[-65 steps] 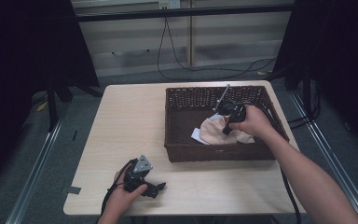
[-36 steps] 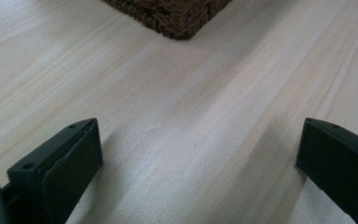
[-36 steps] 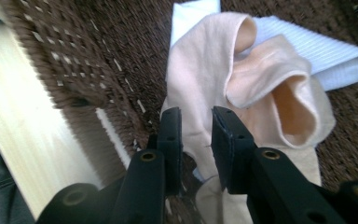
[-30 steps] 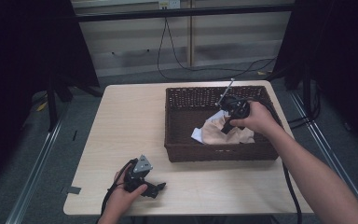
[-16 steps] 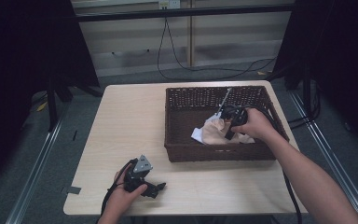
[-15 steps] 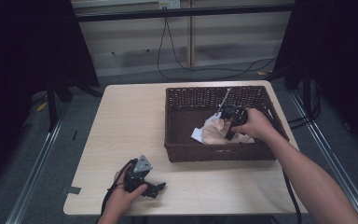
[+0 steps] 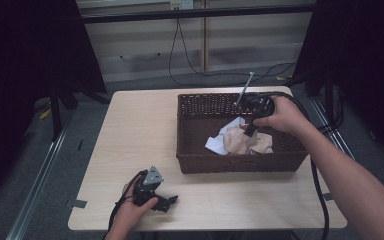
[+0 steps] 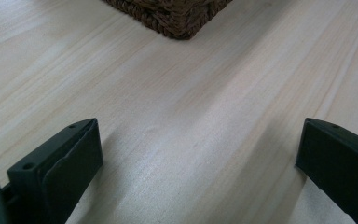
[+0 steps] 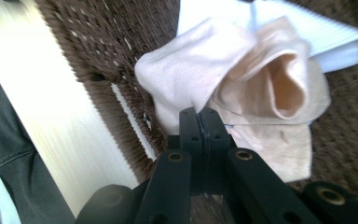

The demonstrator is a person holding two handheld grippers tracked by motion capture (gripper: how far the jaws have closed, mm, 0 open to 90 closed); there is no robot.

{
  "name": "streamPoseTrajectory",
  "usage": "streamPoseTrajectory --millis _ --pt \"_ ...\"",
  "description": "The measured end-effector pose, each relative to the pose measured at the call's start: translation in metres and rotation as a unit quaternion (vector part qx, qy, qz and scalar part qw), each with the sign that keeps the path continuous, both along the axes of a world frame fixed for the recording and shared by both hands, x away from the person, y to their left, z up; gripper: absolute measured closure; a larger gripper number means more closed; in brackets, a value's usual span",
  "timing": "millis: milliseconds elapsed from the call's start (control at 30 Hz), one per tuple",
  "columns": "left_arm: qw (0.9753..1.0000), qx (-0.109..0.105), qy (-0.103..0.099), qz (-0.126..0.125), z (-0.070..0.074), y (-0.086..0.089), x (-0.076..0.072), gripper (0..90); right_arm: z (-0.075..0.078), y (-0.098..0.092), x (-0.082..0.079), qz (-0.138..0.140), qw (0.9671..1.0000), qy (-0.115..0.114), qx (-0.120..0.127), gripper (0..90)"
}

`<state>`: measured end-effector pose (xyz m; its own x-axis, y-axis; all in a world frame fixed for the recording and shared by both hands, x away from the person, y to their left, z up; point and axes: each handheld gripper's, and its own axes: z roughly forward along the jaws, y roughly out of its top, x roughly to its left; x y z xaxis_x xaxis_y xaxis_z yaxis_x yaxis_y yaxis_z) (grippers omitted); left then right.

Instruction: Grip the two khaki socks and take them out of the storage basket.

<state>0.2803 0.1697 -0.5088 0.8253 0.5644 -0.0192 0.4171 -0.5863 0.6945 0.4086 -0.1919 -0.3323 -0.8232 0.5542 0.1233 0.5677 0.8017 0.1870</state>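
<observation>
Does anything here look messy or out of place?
Only the cloths: a peach cloth and a white cloth lie crumpled in a heap inside the wicker basket, not folded. The right gripper is shut against the peach one. Nothing looks spilled or damaged.

dark brown woven basket (image 7: 190, 125) sat at 3 o'clock on pale wood-grain table (image 7: 130, 130). inside: peach cloth (image 9: 242, 88) over white ribbed cloth (image 9: 326, 35). black left gripper (image 7: 161, 202), grey plate, at 7 o'clock.

Cloths (image 7: 242, 140) in basket (image 7: 190, 130) on table (image 7: 135, 130)
</observation>
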Motion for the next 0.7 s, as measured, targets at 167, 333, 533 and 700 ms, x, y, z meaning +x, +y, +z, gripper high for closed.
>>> streamPoseTrajectory --millis 167,333,533,700 --pt "1.0000 0.000 0.000 0.000 0.000 0.000 0.000 0.0 0.024 -0.001 -0.002 0.006 0.9998 -0.014 0.010 90.0" --pt "1.0000 0.000 0.000 0.000 0.000 0.000 0.000 0.0 0.045 -0.001 -0.004 0.011 0.9996 -0.022 0.014 90.0" --pt "1.0000 0.001 0.000 0.000 0.000 0.000 0.000 0.0 0.066 -0.004 -0.013 0.016 0.9992 -0.028 0.025 90.0" --pt "1.0000 0.000 0.000 0.000 0.000 0.000 0.000 0.0 0.078 -0.007 -0.022 0.021 0.9988 -0.032 0.032 90.0"
